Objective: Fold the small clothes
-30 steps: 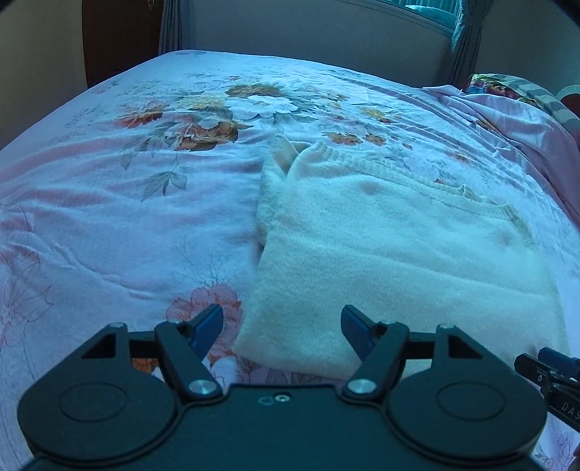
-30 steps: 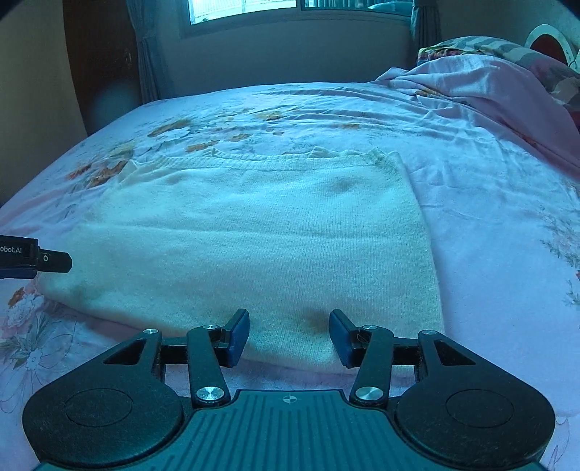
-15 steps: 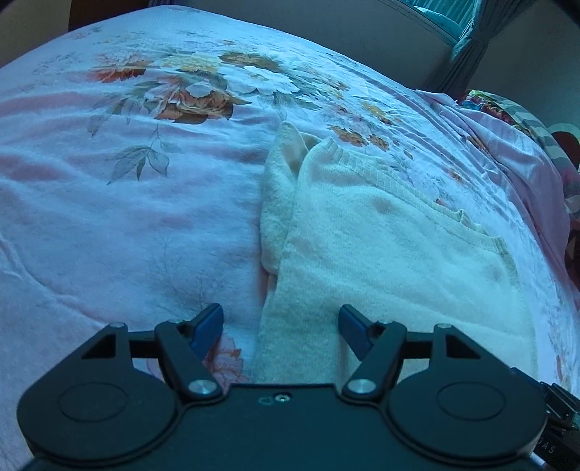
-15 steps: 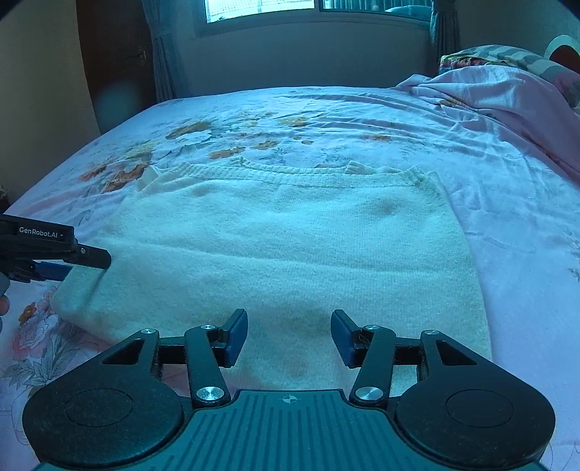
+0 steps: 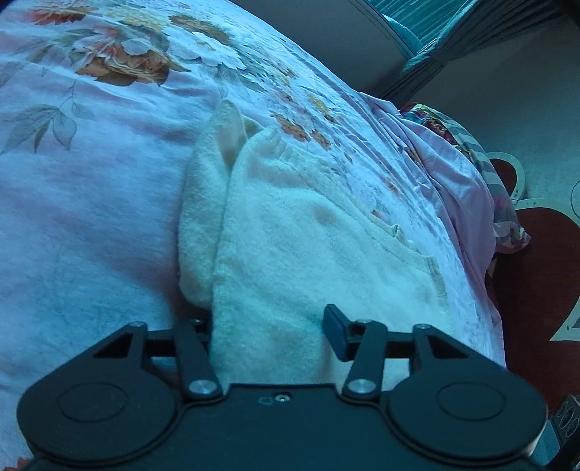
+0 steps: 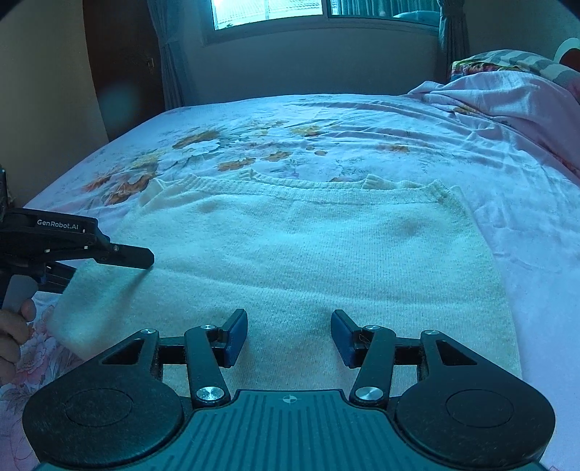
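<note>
A cream knit sweater (image 6: pixel 308 246) lies partly folded on the floral bed sheet (image 6: pixel 326 126); it also shows in the left wrist view (image 5: pixel 308 246). My left gripper (image 5: pixel 268 329) is open, its jaws straddling the sweater's near left corner, one finger under the edge and hidden by the cloth. In the right wrist view the left gripper (image 6: pixel 119 261) sits at the sweater's left edge. My right gripper (image 6: pixel 288 337) is open and empty, low over the sweater's near hem.
A crumpled pink blanket (image 6: pixel 507 98) and a striped pillow (image 6: pixel 518 59) lie at the bed's right side. A wall with a window (image 6: pixel 268 12) stands behind the bed. The floor with a red mat (image 5: pixel 536 290) shows past the bed's edge.
My left gripper has moved forward and down onto the sweater's left corner, so the cloth now lies between its open jaws. My right gripper has moved forward over the near hem.
</note>
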A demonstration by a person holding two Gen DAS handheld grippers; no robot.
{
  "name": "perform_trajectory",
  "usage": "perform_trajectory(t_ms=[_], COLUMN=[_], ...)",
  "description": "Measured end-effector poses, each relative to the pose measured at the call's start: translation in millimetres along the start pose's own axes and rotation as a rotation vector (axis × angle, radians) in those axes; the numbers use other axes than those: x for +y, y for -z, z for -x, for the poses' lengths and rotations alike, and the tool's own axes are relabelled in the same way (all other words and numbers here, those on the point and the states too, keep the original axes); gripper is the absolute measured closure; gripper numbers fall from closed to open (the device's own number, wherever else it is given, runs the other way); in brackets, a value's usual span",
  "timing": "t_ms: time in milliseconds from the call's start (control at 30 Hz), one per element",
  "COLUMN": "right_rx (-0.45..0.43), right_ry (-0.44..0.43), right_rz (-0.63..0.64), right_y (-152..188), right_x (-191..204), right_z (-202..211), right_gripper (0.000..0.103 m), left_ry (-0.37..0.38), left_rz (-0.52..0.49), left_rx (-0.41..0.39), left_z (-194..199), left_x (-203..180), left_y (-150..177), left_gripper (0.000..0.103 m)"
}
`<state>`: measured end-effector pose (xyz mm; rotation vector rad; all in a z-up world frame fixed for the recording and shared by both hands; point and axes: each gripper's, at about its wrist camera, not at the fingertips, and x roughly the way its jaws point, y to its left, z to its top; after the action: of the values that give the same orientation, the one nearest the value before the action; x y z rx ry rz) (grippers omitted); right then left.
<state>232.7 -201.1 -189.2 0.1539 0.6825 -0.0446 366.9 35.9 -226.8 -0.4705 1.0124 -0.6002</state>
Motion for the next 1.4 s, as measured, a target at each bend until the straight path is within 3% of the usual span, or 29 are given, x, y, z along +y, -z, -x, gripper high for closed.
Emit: perform_trajectory(t_ms=[33, 67, 233, 367, 467, 600, 767, 867, 967, 1100, 1267, 1400], right_rx=[-0.003, -0.005, -0.025, -0.01, -0.031, -0.041, -0.01, -0.027, -0.042, -0.047, -0.067, -0.08], right_ry=[0.007, 0.016, 0.033, 0.06, -0.052, -0.129, -0.191, -0.216, -0.253, -0.267, -0.298, -0.229], right_rz=[0.009, 0.02, 0.085, 0.164, -0.001, -0.168, -0.242, -0.266, -0.331, -0.417, -0.646, -0.723], right_y=[-2, -4, -14, 0, -2, 16, 47, 58, 61, 58, 56, 45], right_x=[1, 2, 18, 26, -2, -46, -88, -102, -113, -125, -149, -157], right_z=[-3, -6, -26, -45, -24, 15, 46, 60, 68, 68, 60, 50], right_gripper=[0.052, 0.052, 0.052, 0.052, 0.052, 0.052, 0.052, 0.052, 0.052, 0.052, 0.052, 0.056], left_ry=[0.004, 0.011, -0.021, -0.023, -0.017, -0.034, -0.106, -0.112, -0.069, -0.068, -0.188, -0.261], left_rz=[0.012, 0.033, -0.04, -0.171, -0.277, -0.432, -0.568, -0.619, -0.625, -0.591, -0.566, -0.482], left_rx=[0.004, 0.006, -0.034, -0.029, 0.001, 0.085, 0.237, 0.278, 0.274, 0.216, 0.125, 0.103], left_z=[-4, -7, 4, 12, 2, -42, -112, -125, -114, -85, -52, -33], left_x=[0, 0, -33, -90, -144, -218, -276, -297, -309, -302, -257, -211], left_y=[-1, -2, -5, -14, -16, 7, 62, 78, 80, 71, 62, 59], left_gripper=[0.081, 0.084, 0.087, 0.087, 0.087, 0.087, 0.081, 0.075, 0.072, 0.062, 0.06, 0.06])
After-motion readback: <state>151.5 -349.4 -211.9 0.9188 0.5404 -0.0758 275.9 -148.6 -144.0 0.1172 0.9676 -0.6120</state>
